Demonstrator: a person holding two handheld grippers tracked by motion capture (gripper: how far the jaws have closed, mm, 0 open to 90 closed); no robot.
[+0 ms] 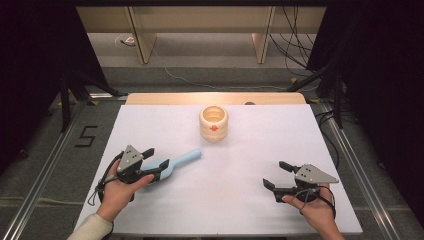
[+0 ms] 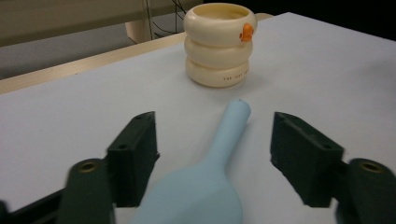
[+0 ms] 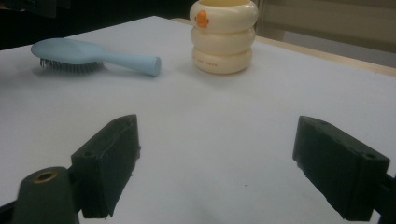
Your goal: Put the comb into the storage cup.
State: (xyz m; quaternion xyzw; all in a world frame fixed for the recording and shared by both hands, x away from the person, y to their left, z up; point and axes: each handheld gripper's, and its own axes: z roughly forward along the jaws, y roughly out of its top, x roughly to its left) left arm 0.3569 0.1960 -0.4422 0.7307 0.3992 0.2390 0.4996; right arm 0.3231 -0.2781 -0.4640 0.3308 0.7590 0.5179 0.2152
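Note:
A light blue hairbrush lies bristles down on the white table, its handle pointing toward a cream ringed cup with a small orange mark. My left gripper stands open over the brush's head. In the left gripper view the brush head lies between the jaws of my left gripper, with a wide gap on the right side. My right gripper is at the near right, open with nothing in it. The right gripper view shows the right gripper, the brush and the cup far off.
The cup stands near the table's far edge, where a wooden strip shows. Metal rails and cables run along both sides on the floor. A "5" mark is on the floor at left.

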